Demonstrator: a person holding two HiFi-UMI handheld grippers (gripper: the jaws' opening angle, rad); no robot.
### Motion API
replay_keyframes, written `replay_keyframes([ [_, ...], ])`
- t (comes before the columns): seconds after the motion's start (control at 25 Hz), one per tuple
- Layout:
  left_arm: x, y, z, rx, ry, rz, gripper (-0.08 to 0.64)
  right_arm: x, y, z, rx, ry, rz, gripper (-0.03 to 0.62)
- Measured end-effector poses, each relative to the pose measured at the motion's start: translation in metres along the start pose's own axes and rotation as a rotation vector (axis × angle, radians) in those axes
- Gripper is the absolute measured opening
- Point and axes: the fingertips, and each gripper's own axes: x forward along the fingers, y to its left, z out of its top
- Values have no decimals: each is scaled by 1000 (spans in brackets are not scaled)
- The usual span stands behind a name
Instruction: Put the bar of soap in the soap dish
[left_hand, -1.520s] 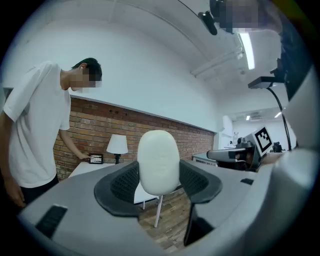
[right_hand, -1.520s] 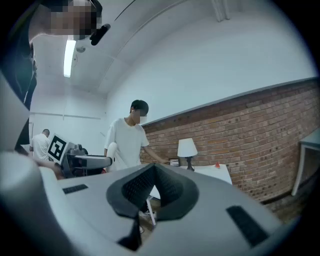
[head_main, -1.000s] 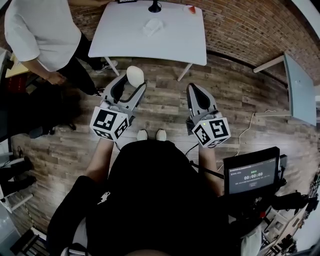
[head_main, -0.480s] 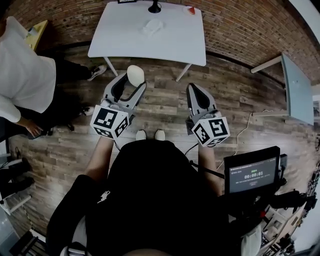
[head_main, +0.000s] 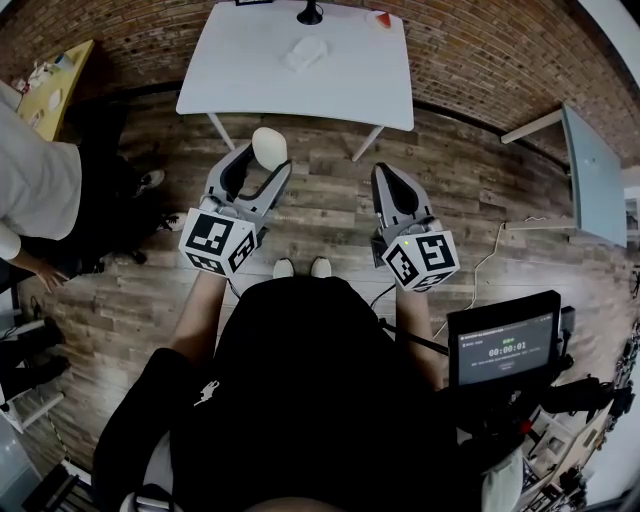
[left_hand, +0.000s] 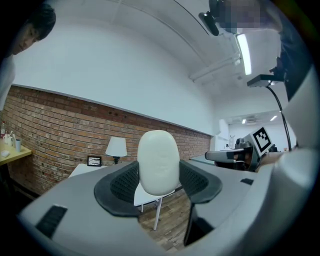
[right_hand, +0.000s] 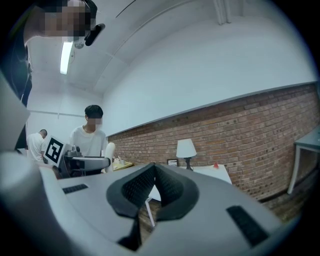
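— Only the bystander in white (head_main: 35, 190) has shifted, further toward the left edge than half a second back; both tools hang where they were.
— And the bar of soap (left_hand: 158, 160)?
— Upright between the pads of the left hand-held gripper (head_main: 262, 165), which is clamped on it; so the pick-up looks done; it sits over the wooden floor (head_main: 330, 215), well short of the desk (head_main: 250, 80).
— The right hand-held gripper (right_hand: 154, 172)?
— Jaws pressed together with nothing in them; idle.
— The soap dish?
— One small pale thing (head_main: 305, 52) lies toward the desk's far side; probably the dish, though too small to be sure; the carry over and the setting-down are, I judge, all still to do.
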Motion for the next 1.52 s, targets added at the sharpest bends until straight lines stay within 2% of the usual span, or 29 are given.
replay_keyframes([
  [0.84,-8,13,10,2,10,-11,258,12,17,7,-1,17,2,5],
  [1.32,-24,31,11,13,17,1,258,19,24,9,-1,26,-5,5],
  [1.52,-21,54,4,7,14,14,258,39,27,-2,5,36,2,5],
])
